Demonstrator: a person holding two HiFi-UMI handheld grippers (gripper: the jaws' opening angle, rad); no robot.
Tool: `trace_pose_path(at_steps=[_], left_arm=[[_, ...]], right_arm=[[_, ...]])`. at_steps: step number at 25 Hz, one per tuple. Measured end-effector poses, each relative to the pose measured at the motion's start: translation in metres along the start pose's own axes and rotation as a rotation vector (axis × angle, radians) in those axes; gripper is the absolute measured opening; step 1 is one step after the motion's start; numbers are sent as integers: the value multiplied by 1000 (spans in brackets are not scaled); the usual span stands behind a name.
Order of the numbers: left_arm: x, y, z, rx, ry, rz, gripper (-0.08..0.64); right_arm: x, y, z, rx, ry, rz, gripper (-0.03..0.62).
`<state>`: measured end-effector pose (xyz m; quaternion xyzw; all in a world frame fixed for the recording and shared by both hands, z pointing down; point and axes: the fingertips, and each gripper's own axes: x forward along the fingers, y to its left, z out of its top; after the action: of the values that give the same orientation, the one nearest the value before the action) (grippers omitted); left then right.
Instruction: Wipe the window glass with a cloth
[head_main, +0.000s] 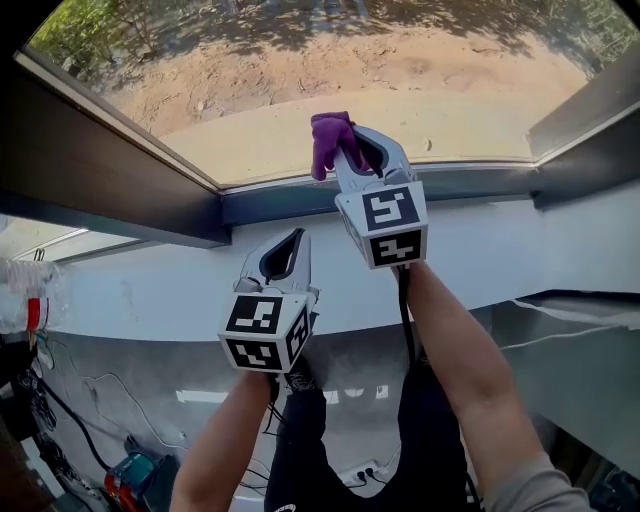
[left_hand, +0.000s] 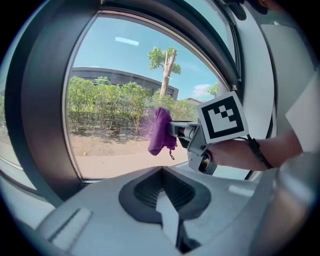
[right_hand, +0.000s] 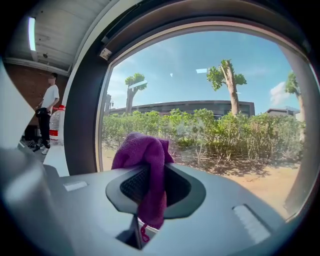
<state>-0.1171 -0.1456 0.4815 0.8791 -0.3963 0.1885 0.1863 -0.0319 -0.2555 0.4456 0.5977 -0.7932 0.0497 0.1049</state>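
1. Sunlit shrubs (right_hand: 210, 130) and trees (right_hand: 228, 75) are showing through the window glass (head_main: 350, 90) above a white sill (head_main: 520, 250)
2. Right gripper (head_main: 358, 148) is pinching the purple cloth (head_main: 330, 138) tight — holding it by the pane's lower edge
3. Left gripper (head_main: 287, 252) is hanging lower, over the sill, jaws pressed together on nothing

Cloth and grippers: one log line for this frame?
right gripper: shut on purple cloth at window glass | left gripper: shut, empty, back from glass

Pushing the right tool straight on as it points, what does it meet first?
Probably the window glass: the right tool, shut on the purple cloth, faces the pane, so the cloth would touch first. Gap unclear.
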Motion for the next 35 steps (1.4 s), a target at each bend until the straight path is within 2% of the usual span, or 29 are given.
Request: trace_pose_path(at_steps=[5,23,32,35], left_arm=[[31,-48,5,23,1,-49,0],[133,-192,23,59,0,-171,0],[175,-240,21,85,3,-216,0],[184,-248,24,87,2,-226,0]], right_arm=[[-31,-66,-17,2,15,-74,87],[-122,-265,-58,27,36,-259,88],[-159,-345,-82,39,30,-342,89],[-167,-361,-87,16,35,-351,91]])
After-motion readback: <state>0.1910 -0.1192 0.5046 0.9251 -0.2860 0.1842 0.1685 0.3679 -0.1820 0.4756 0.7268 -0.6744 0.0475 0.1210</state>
